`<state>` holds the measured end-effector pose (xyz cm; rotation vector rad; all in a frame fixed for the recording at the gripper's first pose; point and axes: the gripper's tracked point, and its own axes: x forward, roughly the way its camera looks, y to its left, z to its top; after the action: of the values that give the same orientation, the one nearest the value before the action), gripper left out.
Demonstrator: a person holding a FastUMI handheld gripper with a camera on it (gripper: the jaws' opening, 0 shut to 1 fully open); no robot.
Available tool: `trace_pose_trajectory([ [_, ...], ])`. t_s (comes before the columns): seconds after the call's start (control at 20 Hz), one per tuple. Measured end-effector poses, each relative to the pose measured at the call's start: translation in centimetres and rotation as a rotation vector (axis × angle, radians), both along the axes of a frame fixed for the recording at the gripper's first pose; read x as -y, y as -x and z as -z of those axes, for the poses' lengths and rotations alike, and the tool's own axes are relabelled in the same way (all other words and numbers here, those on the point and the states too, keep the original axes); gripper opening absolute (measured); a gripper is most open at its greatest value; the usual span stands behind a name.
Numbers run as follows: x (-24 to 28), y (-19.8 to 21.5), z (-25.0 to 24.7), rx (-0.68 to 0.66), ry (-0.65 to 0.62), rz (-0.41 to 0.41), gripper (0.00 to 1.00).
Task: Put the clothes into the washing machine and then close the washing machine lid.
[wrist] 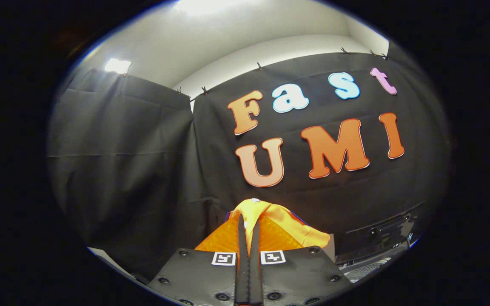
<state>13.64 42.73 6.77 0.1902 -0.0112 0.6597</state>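
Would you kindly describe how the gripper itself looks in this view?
The gripper has two narrow fingers running forward side by side, rising from two flat dark plates studded with round screws. Each plate carries a small square black-and-white marker beside its finger.

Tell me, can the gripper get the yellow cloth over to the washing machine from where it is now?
Probably yes. The gripper is shut on the yellow cloth, held up in front of the booth's black wall. What looks like the washing machine sits just beyond and beside the fingers, nothing between. Whether its lid is open is unclear.
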Motion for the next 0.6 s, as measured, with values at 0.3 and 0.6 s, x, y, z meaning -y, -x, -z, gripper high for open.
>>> trace_pose_trajectory([
  [0.3, 9.6, -2.8, -3.1, 0.077, -0.005, 0.073, 0.08],
  [0.6, 20.7, -5.9, -1.7, 0.073, 0.013, 0.166, 0.08],
])
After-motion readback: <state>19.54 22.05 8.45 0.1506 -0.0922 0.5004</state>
